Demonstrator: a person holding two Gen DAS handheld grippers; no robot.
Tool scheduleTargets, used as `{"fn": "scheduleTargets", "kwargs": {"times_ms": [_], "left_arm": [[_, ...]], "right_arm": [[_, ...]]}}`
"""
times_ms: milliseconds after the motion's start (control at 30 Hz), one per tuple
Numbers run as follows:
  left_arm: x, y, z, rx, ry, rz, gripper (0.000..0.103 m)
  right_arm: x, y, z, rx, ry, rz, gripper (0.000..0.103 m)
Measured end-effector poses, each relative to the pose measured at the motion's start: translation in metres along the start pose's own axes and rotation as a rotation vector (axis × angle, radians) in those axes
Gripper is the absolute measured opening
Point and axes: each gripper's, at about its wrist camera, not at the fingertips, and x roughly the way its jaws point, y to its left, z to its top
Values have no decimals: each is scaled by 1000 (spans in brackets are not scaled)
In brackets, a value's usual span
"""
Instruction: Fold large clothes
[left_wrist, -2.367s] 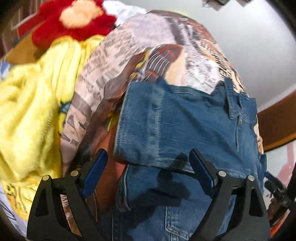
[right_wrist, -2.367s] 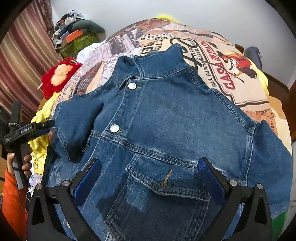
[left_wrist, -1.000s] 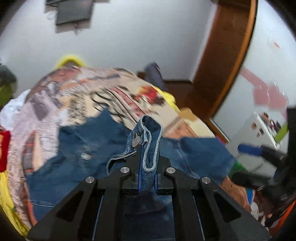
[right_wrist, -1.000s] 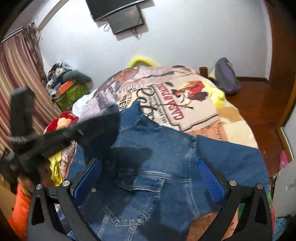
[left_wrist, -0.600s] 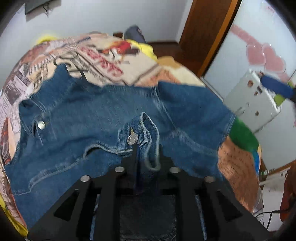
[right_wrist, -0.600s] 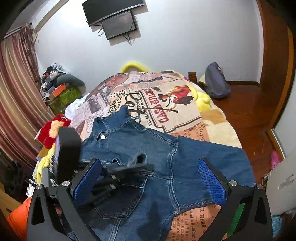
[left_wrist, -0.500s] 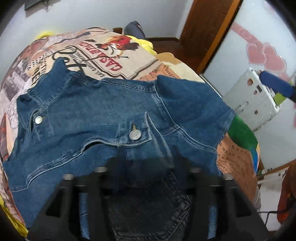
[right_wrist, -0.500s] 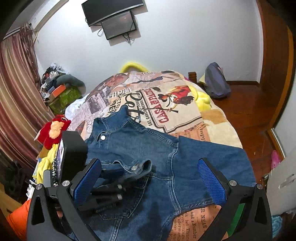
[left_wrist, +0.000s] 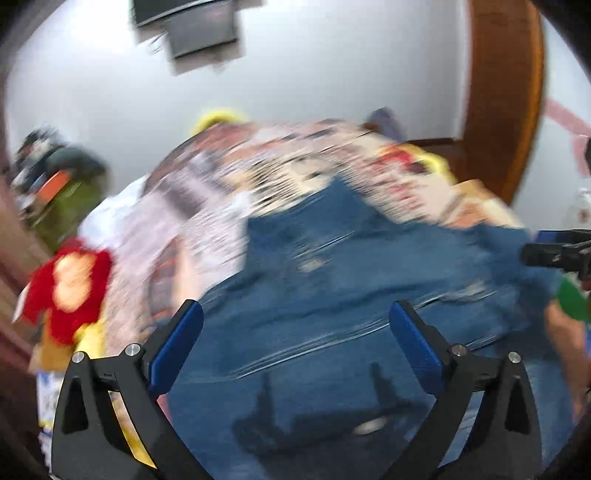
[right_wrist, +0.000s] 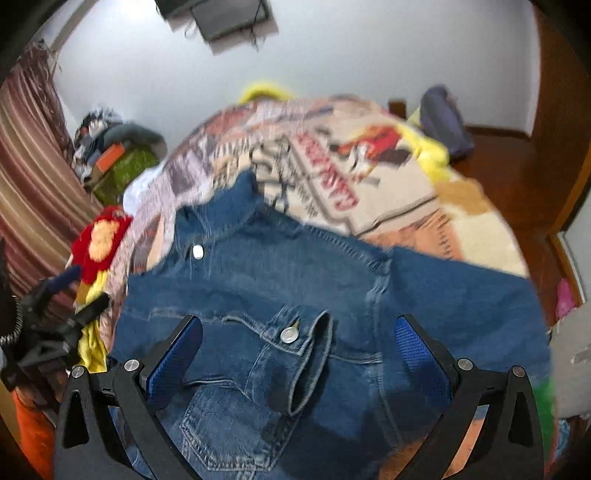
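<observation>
A blue denim jacket (right_wrist: 424, 306) lies spread on the bed's printed cover (right_wrist: 369, 177), collar toward the far end. One sleeve is folded across its front, and the buttoned cuff (right_wrist: 295, 354) rests there. My right gripper (right_wrist: 299, 328) hovers open just above that cuff, touching nothing. My left gripper (left_wrist: 295, 317) has its jaws opening wide over the blurred jacket (left_wrist: 332, 266), with nothing between them. It also shows at the left edge of the right wrist view (right_wrist: 62, 295).
A red plush toy (right_wrist: 99, 240) and a yellow blanket (right_wrist: 90, 347) lie at the bed's left side. A pile of things (right_wrist: 118, 155) stands by the striped curtain. A dark backpack (right_wrist: 443, 122) sits on the wooden floor. A screen (right_wrist: 229, 14) hangs on the wall.
My left gripper let go of the sleeve cuff, opened wide and pulled away to the left. The cuff now lies on the jacket's front. My right gripper sank closer to the jacket.
</observation>
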Motion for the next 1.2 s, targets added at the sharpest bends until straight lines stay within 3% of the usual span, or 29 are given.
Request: {"fn": "scheduleTargets", "kwargs": {"times_ms": [200,267,333,400,500,600,633,833,967,1067,1200], "left_arm": [[20,75,-53,-149,129,86,102],[24,96,-74,-199,171,111,102],[30,114,-96,-255,210,136,102],[31,126,-112,-273,237,152,102],[31,136,-127,-309,260,158,102],[30,140,-131,-322,264,159,102],[29,140,-131,-322,261,158,102],[31,130,-114,-302,235,135,102],[35,115,-101,-272,218,101,102],[42,97,-96,-237,218,68,102],[58,75,-98,-207,252,23,102]], "right_arm": [[68,0,-3,20,173,-15,101],[85,0,-5,23,222,-4,96],[100,0,-9,28,270,26,84],[109,2,-12,22,285,28,83],[119,4,-17,9,284,-7,70],[117,6,-16,-4,259,-16,44],[113,7,-14,-13,251,-2,40],[66,23,7,-102,95,22,34],[34,35,20,-181,-7,-46,34],[25,26,24,-180,-4,-66,34],[45,9,14,-171,59,-118,35]]}}
